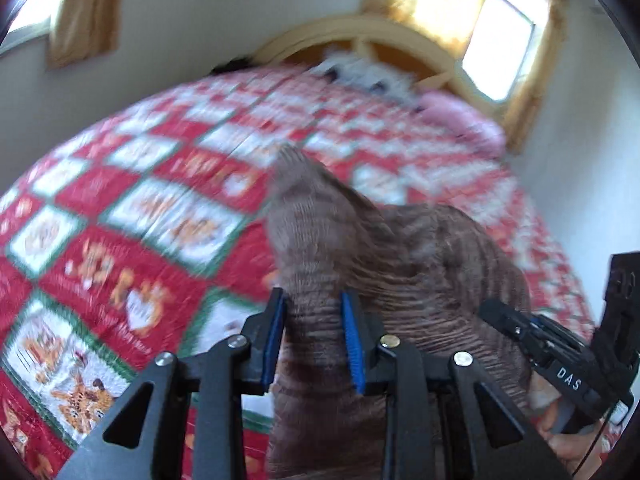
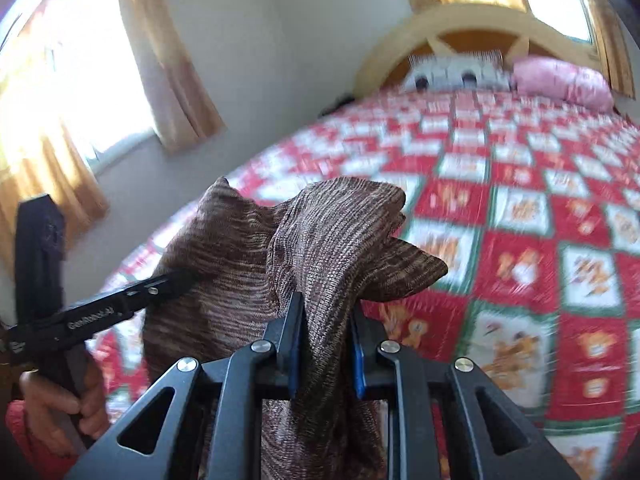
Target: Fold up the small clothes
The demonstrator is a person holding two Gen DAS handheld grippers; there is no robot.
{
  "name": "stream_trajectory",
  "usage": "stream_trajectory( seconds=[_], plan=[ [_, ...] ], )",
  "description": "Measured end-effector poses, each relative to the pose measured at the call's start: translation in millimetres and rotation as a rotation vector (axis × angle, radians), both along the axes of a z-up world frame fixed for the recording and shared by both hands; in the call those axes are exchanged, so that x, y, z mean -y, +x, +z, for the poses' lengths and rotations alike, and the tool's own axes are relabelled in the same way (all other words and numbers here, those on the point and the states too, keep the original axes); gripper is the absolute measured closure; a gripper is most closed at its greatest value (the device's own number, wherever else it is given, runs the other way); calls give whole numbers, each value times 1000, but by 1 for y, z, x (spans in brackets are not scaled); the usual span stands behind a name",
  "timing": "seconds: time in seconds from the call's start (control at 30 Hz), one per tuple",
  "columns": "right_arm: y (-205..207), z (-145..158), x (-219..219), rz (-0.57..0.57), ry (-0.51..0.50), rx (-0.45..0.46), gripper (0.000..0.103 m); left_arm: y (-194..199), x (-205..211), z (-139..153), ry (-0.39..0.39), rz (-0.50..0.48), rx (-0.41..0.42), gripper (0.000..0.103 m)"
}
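Note:
A brown ribbed knit garment (image 1: 360,248) hangs bunched in the air above the bed, held by both grippers. My left gripper (image 1: 314,300) is shut on one bunched edge of it, cloth rising between the blue pads. My right gripper (image 2: 326,308) is shut on another edge of the same garment (image 2: 320,240), which drapes over and below the fingers. The right gripper also shows at the right of the left wrist view (image 1: 532,332). The left gripper shows at the left of the right wrist view (image 2: 120,308), held by a hand.
A bed with a red, white and green patchwork quilt (image 2: 520,240) fills the space below. A white pillow (image 2: 452,70) and a pink pillow (image 2: 560,80) lie at the wooden headboard (image 2: 472,20). Curtained windows (image 2: 60,80) stand on the walls.

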State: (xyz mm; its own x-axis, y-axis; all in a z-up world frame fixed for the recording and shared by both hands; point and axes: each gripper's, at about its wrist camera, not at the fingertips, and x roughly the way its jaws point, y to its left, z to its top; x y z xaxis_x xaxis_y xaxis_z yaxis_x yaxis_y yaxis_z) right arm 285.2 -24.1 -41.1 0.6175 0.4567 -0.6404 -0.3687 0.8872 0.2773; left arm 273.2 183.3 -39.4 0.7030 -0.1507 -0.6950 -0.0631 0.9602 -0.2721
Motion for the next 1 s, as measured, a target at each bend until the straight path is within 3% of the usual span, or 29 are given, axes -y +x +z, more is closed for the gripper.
stream_trajectory(
  seconds=[0.1,0.13,0.2,0.23,0.3,0.4,0.47,0.57,0.67,0.8,1.0],
  plan=[
    [15,-35,-8,-47,-103,-48,81,4,-18,-24,-58,41,-45,67],
    [18,-39,-2,-59,-68,-67,81,1,-21,-27,-71,47,-38,64],
    [24,-41,10,-81,-14,-89,79,-1,-15,-24,-11,64,-35,49],
    [24,-43,13,-85,-5,-97,77,-1,-10,-23,28,67,-33,49],
    [24,-43,16,-111,-5,-102,63,-2,-4,-19,62,66,-31,49],
    [11,-31,25,-170,-15,-68,63,-8,-3,-11,113,68,-31,48],
    [-11,-13,23,-233,-67,12,63,-20,0,-1,157,77,-22,46],
    [-44,12,12,-165,-65,101,63,-39,13,13,224,61,23,37],
    [-65,21,-5,-82,-83,116,63,-48,27,16,269,34,31,35],
    [-77,17,-17,-19,-46,51,63,-54,40,9,320,23,16,35],
    [-87,-12,-21,-20,-101,-16,63,-63,49,-11,333,12,-34,35]
  ],
)
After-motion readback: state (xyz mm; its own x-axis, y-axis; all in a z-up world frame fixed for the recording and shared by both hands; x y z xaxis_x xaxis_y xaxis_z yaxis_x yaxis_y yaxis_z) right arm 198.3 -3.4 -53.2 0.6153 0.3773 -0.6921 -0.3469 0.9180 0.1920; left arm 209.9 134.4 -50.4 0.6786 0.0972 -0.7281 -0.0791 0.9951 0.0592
